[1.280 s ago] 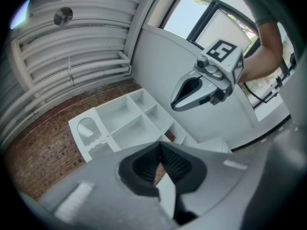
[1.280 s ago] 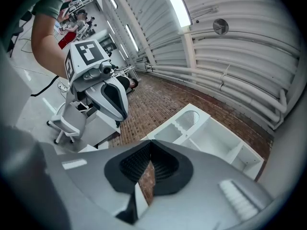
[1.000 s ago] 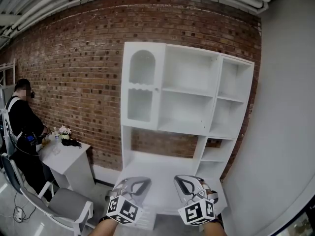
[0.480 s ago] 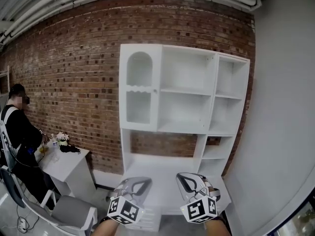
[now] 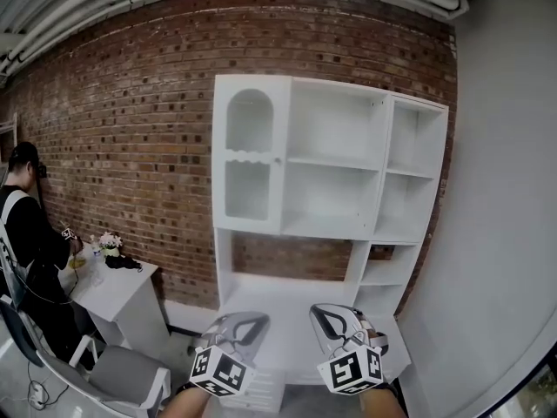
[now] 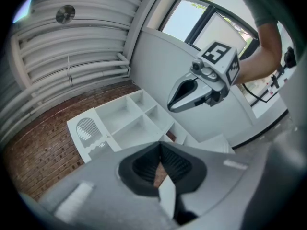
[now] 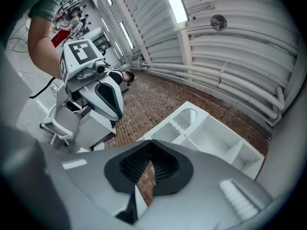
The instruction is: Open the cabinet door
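A tall white cabinet [image 5: 335, 190] stands against the brick wall. Its one door [image 5: 250, 159], at the upper left, has an arched pane over a square one and a small knob [image 5: 278, 158] on its right edge. The door lies flush with the frame. Low in the head view, well short of the cabinet, my left gripper [image 5: 237, 322] and right gripper [image 5: 335, 319] are side by side, both shut with nothing held. The left gripper view shows my left gripper [image 6: 159, 146], the cabinet [image 6: 125, 123] beyond it, and the right gripper [image 6: 188, 94]. The right gripper view shows my right gripper [image 7: 151, 143] and the cabinet [image 7: 208, 139].
A person [image 5: 24, 225] stands at the far left beside a small white table [image 5: 122, 290] with flowers on it. A grey chair [image 5: 117, 374] sits in front of that table. A grey wall [image 5: 505, 233] closes the right side next to the cabinet.
The head view has shifted slightly, and the person at the left has moved a little further left. Both grippers have stayed almost still, and the door has not moved.
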`<state>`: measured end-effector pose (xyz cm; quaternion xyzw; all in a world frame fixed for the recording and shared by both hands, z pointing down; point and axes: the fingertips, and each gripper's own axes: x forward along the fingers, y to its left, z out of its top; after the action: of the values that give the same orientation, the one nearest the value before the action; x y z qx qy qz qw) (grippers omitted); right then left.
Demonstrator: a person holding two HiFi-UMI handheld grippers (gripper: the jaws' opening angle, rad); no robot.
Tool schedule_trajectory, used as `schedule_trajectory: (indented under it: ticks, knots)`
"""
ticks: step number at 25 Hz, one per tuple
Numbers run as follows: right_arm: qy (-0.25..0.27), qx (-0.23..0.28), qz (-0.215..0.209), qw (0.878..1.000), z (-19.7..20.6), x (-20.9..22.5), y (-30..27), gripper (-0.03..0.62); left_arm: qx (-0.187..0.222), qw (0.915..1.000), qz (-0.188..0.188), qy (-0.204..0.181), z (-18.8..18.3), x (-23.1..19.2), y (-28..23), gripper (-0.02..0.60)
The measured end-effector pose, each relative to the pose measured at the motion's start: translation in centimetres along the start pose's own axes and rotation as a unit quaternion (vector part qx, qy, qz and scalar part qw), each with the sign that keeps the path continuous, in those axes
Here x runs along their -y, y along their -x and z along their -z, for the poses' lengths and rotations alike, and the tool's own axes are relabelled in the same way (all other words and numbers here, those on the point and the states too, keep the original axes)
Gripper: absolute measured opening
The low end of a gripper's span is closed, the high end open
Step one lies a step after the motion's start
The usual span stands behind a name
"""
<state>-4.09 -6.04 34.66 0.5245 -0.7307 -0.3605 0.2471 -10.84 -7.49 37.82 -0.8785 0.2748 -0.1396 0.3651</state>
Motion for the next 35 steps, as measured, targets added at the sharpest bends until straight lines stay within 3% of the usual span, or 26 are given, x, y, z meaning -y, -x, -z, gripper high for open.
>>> schedule_trajectory:
  ticks: [22,35]
  knots:
    - [0.013,0.067,-0.058,0.996,10.1,7.2,-4.7,0.008,-0.055,0.9962,-0.068,0.009,-0.1,-0.4,-13.4,0.002]
    - [-0.002,0.077,-0.062,0.995,13.0,8.6,-7.3,0.008,-0.071,0.9954,-0.065,0.002,1.3,-0.7,-16.9,0.002]
